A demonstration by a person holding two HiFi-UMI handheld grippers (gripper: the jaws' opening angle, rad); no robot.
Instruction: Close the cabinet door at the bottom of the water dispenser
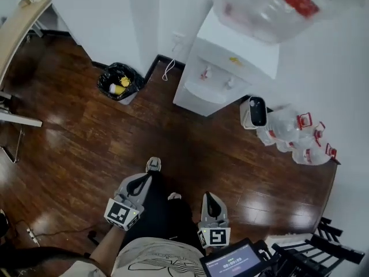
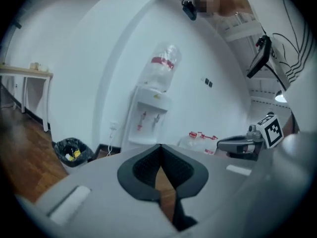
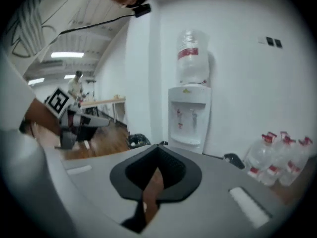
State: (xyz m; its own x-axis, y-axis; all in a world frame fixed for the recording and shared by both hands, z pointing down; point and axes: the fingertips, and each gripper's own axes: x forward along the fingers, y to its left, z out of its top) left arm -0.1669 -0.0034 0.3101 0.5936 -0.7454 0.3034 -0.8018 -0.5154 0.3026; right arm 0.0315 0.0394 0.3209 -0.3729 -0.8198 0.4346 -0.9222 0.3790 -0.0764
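Your left claw (image 1: 144, 181) and right claw (image 1: 210, 201) are clenched empty, far from the water dispenser (image 1: 228, 68); approach its cabinet door next.

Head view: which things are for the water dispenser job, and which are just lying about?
For the job: water dispenser (its bottom door can't be made out here); left gripper; right gripper, both shut and empty.

Just lying about: black bin; water bottles; white gadget; table.
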